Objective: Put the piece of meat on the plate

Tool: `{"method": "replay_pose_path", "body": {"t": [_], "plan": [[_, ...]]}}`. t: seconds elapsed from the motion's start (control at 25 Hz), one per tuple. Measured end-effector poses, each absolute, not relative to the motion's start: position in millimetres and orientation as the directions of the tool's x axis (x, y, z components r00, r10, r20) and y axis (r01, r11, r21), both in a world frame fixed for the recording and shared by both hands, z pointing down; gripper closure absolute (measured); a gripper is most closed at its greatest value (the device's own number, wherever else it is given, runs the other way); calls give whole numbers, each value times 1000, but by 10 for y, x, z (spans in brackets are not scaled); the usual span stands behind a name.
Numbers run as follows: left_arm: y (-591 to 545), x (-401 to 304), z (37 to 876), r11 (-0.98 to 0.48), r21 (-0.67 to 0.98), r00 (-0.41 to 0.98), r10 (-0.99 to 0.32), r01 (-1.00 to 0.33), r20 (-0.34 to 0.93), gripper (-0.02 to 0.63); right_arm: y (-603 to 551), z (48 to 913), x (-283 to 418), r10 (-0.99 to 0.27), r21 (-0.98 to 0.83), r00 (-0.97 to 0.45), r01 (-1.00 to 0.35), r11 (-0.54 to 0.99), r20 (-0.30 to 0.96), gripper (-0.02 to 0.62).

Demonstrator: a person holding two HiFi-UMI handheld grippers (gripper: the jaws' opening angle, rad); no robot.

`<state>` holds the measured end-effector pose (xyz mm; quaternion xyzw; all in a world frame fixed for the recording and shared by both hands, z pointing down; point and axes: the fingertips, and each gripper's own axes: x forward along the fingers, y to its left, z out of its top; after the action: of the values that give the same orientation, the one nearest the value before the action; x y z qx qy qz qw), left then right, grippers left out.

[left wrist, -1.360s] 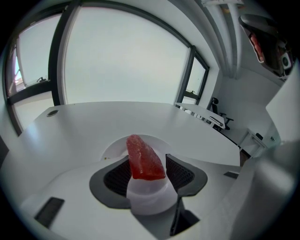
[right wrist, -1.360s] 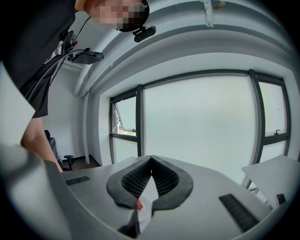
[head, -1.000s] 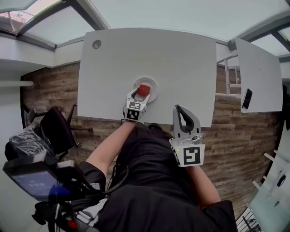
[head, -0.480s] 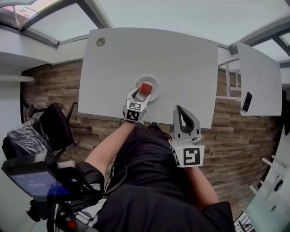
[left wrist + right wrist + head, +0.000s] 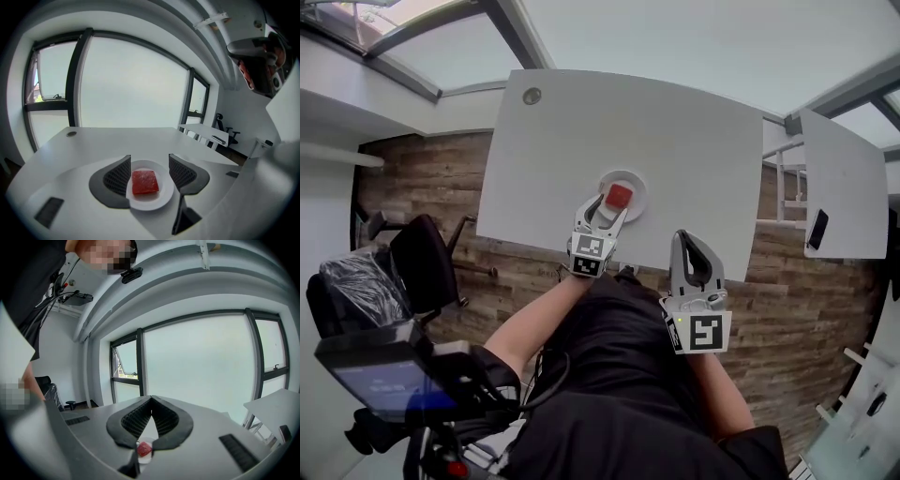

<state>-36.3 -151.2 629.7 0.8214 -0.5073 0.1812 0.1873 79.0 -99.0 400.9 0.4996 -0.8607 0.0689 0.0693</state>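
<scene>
Left claw (image 5: 149,159) farther back from meat (image 5: 145,182)

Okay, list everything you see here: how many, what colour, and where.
table: 1, white, in front of the person
plate: 1, white, near the table's front edge
piece of meat: 1, red, lying on the plate
second table: 1, white, off to the right
phone: 1, black, on the second table
office chair: 1, black, left, on wood floor
left claw: 1, open, flanking the plate
right claw: 1, shut, empty
</scene>
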Motion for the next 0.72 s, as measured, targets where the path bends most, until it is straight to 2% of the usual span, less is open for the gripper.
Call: {"method": "replay_pose_path", "body": {"t": [0.12,0.28,0.44,0.72], "plan": [[-1494,-354,6158,-413,108,414,-787,-904,458,347,-1013,4039,799,-849,-51,-496,-867,496,182,589],[-1455,-392,5849,-392,107,400,-821,-914,408,385,-979,3975,721,-842,-39,-516,-855,517,156,589],[-1371,-464,5599,-366,161,399,-854,-917,333,469,-949,3893,647,-842,-37,-521,-853,521,142,589],[-1253,-602,5093,-347,176,383,-889,-921,251,512,-909,3840,511,-825,-39,-554,-832,553,111,589]]}}
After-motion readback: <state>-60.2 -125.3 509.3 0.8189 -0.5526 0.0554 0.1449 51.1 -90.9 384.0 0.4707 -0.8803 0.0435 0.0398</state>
